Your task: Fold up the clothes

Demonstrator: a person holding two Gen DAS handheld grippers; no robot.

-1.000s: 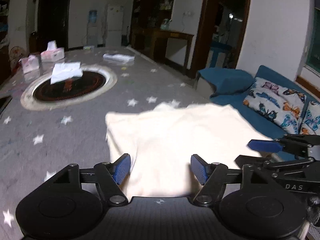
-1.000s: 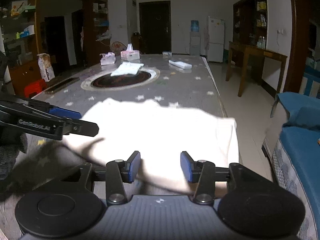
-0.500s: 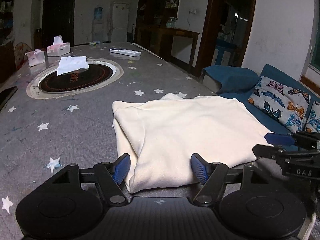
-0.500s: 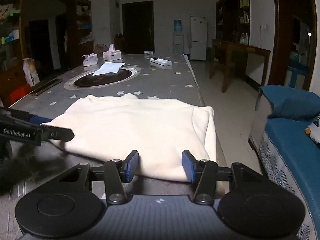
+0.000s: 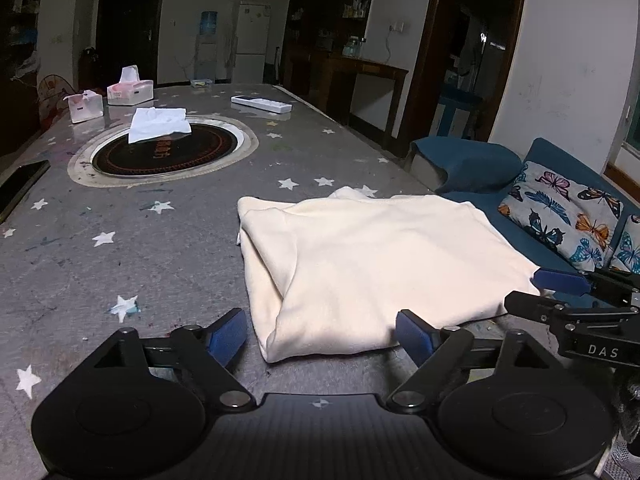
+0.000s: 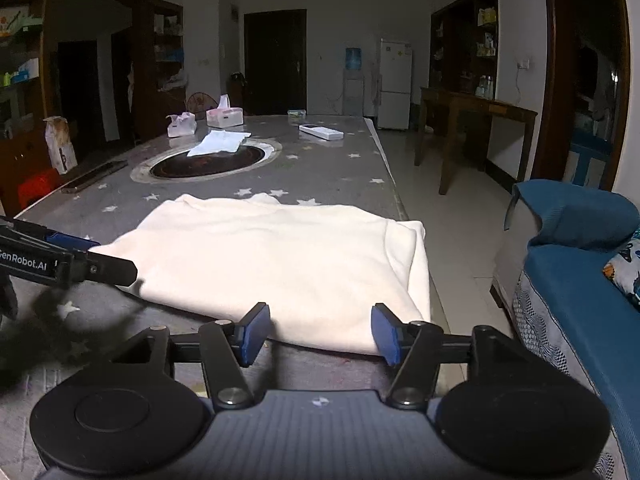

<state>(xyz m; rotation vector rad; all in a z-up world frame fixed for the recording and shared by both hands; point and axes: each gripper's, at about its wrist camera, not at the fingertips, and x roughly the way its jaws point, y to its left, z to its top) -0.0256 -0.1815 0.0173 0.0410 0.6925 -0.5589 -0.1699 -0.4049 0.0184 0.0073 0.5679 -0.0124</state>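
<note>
A cream garment (image 5: 380, 264) lies folded into a flat rectangle on the grey star-patterned table (image 5: 160, 240), near its front right corner. My left gripper (image 5: 320, 336) is open, just short of the garment's near left corner, holding nothing. In the right wrist view the same garment (image 6: 280, 256) reaches the table's right edge. My right gripper (image 6: 318, 332) is open at its near right corner, empty. Each gripper also shows in the other's view: the right gripper (image 5: 560, 292) at the garment's right side, the left gripper (image 6: 92, 260) at its left side.
A round dark hotplate inset (image 5: 164, 152) with a white cloth (image 5: 158, 124) on it sits mid-table. Two tissue boxes (image 5: 130, 90) and a remote (image 5: 262, 104) lie further back. A blue sofa (image 5: 560, 200) with butterfly cushions stands right of the table. A wooden side table (image 6: 472, 128) stands beyond.
Both grippers have pulled back from the garment toward the table's near edge. The garment, blurred and moving a second ago, now lies still and flat.
</note>
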